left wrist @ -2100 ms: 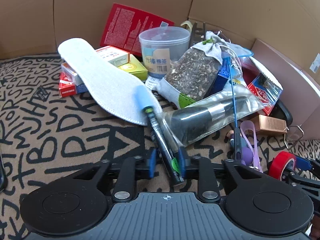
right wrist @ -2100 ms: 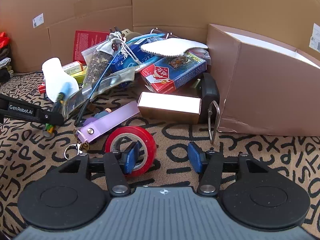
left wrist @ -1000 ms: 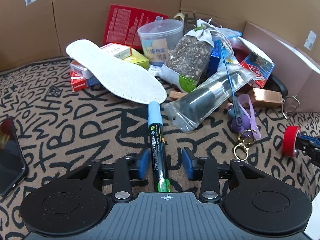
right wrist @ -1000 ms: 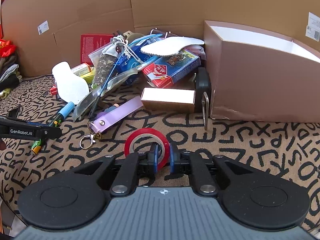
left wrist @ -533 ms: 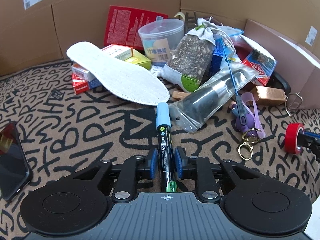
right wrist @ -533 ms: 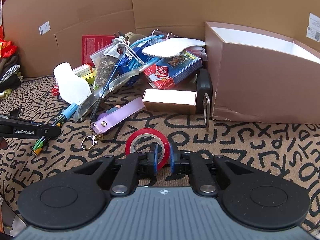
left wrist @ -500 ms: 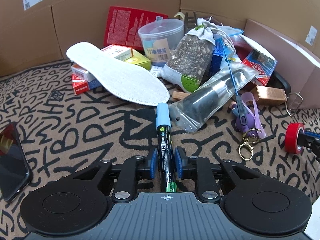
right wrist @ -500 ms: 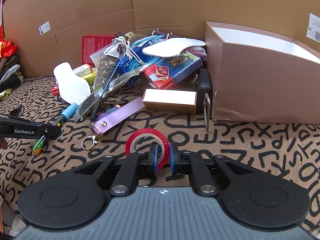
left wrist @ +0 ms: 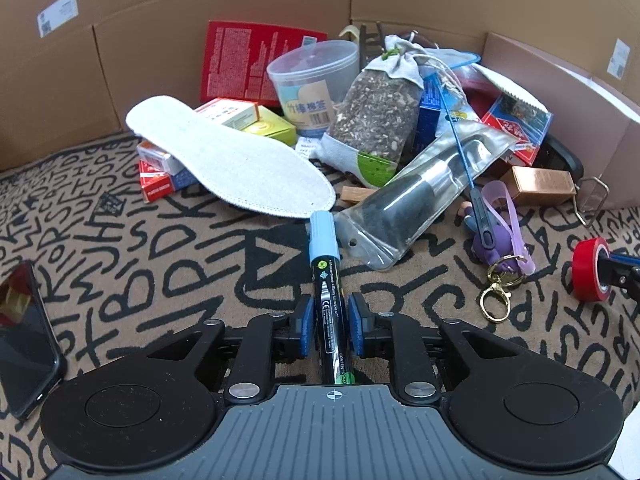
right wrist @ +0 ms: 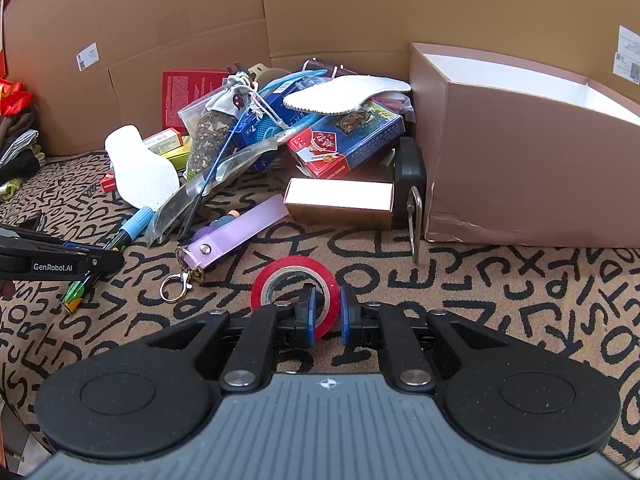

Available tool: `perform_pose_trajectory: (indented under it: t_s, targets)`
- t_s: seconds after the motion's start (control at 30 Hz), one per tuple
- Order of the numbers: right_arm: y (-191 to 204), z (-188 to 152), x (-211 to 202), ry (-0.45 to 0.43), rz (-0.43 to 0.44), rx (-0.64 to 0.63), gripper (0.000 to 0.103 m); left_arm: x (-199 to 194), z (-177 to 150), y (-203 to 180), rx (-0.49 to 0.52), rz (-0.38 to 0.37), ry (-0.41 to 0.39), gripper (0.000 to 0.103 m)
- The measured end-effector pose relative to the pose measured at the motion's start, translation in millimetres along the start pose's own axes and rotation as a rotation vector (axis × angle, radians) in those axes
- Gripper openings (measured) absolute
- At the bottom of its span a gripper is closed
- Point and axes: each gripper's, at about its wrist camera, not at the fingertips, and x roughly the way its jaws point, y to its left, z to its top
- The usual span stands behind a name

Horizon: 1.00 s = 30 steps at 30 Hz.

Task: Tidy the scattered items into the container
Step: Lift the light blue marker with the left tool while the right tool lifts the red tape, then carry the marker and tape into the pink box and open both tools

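Left gripper closing on marker, long axis along fingers. Right gripper pinches red tape roll; open brown box lies ahead-right, nearer right hand.

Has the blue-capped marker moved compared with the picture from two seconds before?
Yes. The marker now lies clear of the white insole; earlier its cap was on the insole's edge. It came back toward the camera, between the closing left hand-held gripper pads.

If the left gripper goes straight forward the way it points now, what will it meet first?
Probably the white insole. The left gripper, closing on the marker, points along the marker, whose blue cap almost reaches the insole's edge. The clear pouch with the brush lies just right of that line; depth is unclear.
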Motion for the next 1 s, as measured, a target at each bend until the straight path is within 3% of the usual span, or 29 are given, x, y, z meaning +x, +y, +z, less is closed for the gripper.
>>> perform_pose_trajectory:
  t_s: [0.07, 0.43, 0.73, 1.0]
  targets:
    - [1, -1, 1, -0.003, 0.001, -0.009, 0.016, -1, 0, -2, 0.007, 0.015, 0.001, 0.013]
    - [-1, -2, -12, -0.034, 0.028, 0.009, 0.011, -27, -1, -4, -0.032, -0.052, -0.015, 0.012]
    - [-7, 5, -33, -0.100, 0.023, 0.016, 0.011, -63, 17, -31, 0.019, -0.131, -0.118, 0.012]
    - [-26, 21, -52, -0.188, -0.005, 0.039, 0.011, -88, 53, -67, 0.098, -0.214, -0.252, 0.012]
